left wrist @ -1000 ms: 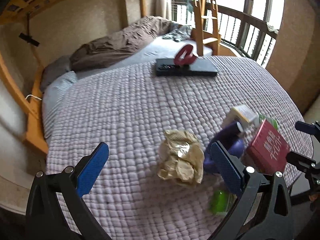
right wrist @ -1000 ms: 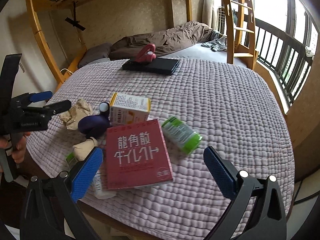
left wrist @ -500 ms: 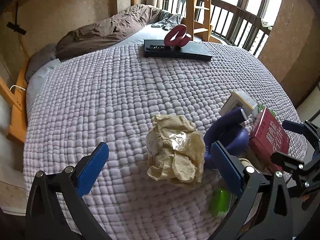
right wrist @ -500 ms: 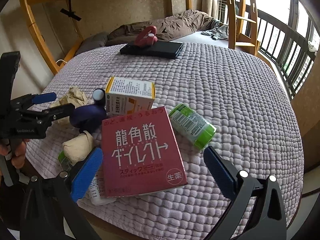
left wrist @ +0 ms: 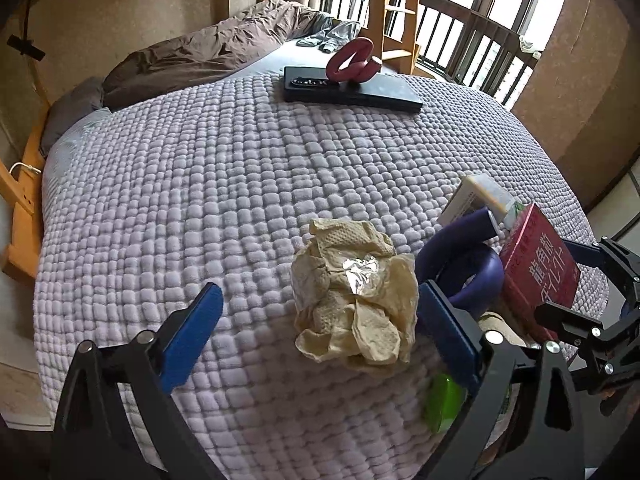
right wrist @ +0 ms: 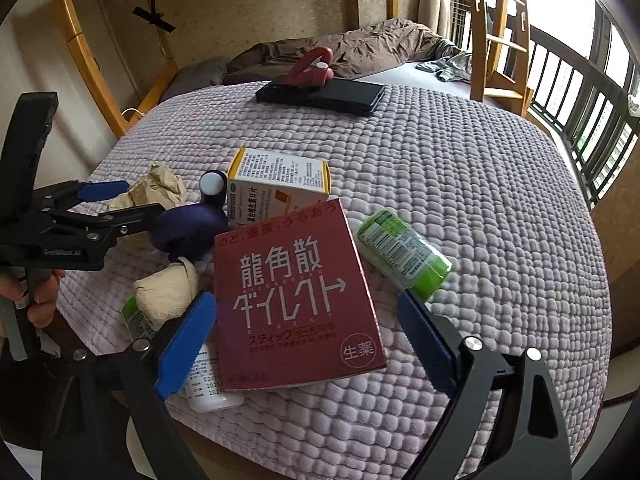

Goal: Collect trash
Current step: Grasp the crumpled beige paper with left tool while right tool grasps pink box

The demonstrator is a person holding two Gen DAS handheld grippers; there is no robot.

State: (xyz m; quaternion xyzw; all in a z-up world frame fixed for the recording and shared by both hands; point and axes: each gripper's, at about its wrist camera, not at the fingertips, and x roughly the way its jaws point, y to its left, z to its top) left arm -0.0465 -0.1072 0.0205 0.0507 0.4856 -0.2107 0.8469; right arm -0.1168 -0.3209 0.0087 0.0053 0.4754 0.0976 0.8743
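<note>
The right gripper (right wrist: 304, 342) is closing around the red box (right wrist: 296, 304), pads not touching it. A green bottle (right wrist: 402, 252) lies just beyond its right finger, a paper wad (right wrist: 166, 290) beyond its left.

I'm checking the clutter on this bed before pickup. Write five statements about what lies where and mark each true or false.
1. The crumpled beige paper wad lies between the blue pads of the left tool. True; its jaws are closing.
2. The flat red box with white lettering stands upright on its edge. False: it lies face up, tilted on other items.
3. The green-capped plastic bottle lies on its side on the lilac quilted bedspread. True.
4. The dark red loop-shaped object rests on the bare quilt. False: it sits on the flat black rectangular device.
5. The right tool grips the yellow-edged white carton. False: the carton lies beyond its closing jaws, untouched.
</note>
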